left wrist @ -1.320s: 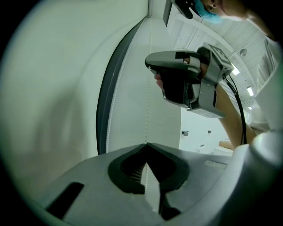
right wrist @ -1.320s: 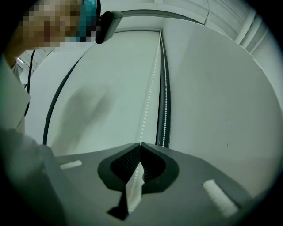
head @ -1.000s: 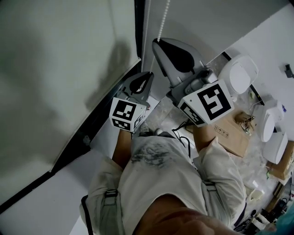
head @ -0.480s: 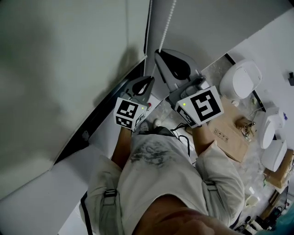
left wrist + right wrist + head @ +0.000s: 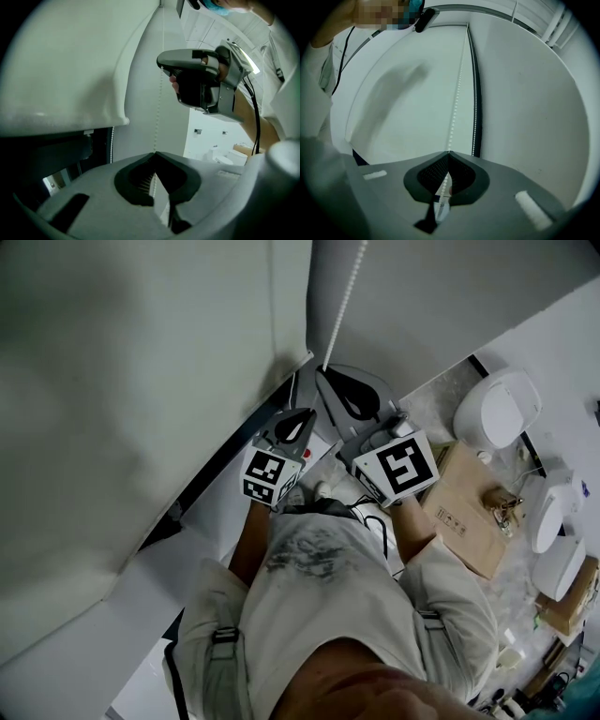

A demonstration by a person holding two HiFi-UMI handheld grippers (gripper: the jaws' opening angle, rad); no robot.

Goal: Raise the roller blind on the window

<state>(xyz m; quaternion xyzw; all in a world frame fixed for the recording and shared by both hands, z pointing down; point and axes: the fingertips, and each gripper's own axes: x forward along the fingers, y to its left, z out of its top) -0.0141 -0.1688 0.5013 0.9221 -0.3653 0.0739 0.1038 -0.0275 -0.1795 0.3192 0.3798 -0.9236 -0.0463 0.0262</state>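
The pale roller blind (image 5: 141,381) hangs at the left, its bottom rail (image 5: 61,123) above the dark window gap. A white bead chain (image 5: 345,296) drops beside it. My right gripper (image 5: 322,368) is shut on this chain, which enters its jaws in the right gripper view (image 5: 448,152). Just below it, my left gripper (image 5: 306,412) is shut on the same strand (image 5: 154,153). In the left gripper view the right gripper (image 5: 160,63) hangs above on the chain (image 5: 158,108). A second strand (image 5: 475,126) runs along the black frame.
The black window frame (image 5: 206,479) runs diagonally below the blind. On the floor to the right lie a cardboard box (image 5: 469,512) and round white fixtures (image 5: 497,409). A plain white wall (image 5: 525,93) stands right of the chain. The person's body fills the lower head view.
The right gripper has travelled down with the chain, closer to the left gripper. The blind's bottom rail sits a little higher against the frame.
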